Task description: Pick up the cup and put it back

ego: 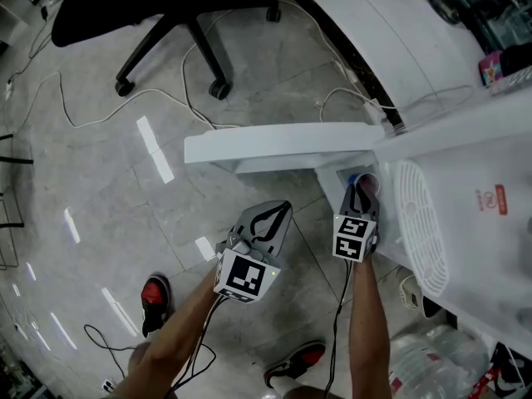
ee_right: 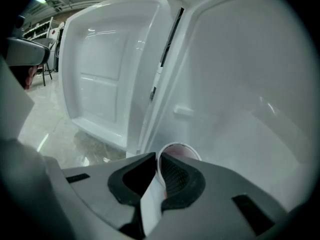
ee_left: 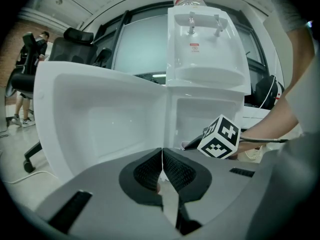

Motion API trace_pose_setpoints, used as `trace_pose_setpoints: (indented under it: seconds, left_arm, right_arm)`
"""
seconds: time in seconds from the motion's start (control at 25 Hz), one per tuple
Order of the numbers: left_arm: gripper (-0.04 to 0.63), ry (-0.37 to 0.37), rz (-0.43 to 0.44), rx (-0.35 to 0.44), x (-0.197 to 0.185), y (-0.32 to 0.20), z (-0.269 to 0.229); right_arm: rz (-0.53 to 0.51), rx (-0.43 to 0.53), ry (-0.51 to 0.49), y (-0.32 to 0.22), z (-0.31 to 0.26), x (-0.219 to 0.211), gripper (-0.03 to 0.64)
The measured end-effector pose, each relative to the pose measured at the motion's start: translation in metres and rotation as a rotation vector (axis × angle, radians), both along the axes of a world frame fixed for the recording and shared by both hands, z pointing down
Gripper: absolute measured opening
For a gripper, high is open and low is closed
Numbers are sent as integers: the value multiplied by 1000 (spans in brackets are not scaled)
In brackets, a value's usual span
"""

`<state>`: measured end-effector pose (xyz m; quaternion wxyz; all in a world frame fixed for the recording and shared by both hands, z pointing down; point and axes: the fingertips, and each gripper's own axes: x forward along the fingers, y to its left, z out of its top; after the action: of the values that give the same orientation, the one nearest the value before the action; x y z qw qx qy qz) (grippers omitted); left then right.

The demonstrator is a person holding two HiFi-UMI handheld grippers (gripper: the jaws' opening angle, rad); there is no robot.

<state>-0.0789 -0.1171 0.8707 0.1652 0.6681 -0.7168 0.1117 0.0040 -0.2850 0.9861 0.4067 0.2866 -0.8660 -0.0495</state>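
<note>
The right gripper [ee_right: 157, 160] reached into the lower compartment [ee_right: 240, 109] of the white water dispenser [ego: 465, 198]. Its fingers [ee_right: 176, 176] were clenched on the cup [ee_right: 182, 148]. One finger lay inside the rim and the other outside, with the white wall pinched between them. The cup had its opening facing up. It sat near the compartment's front edge, on the side where the open door [ego: 274, 144] hinged. Whether its base rested on the compartment floor could not be told. In the head view the cup [ego: 368, 181] showed just beyond that gripper's tip. The left gripper [ee_left: 162, 159] hung outside, in front of the opening and apart from the cup, its fingers closed together on nothing.
</note>
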Motion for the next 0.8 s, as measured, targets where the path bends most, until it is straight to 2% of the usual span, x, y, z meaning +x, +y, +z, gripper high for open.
trace_pose_setpoints:
  seconds: [0.16, 0.28, 0.52, 0.8]
  left_arm:
    - [25, -2, 8, -7, 2, 0, 1]
    - [25, -2, 6, -4, -1, -1, 0]
    - [25, -3, -3, 1, -6, -1, -4]
    - [25, -7, 3, 9, -7, 2, -15]
  right_arm:
    - [17, 4, -3, -4, -3, 1, 50]
    - [13, -3, -9, -4, -4, -2, 86]
    - [16, -2, -32, -3, -8, -6, 213]
    - [22, 2, -46, 3, -20, -8, 216]
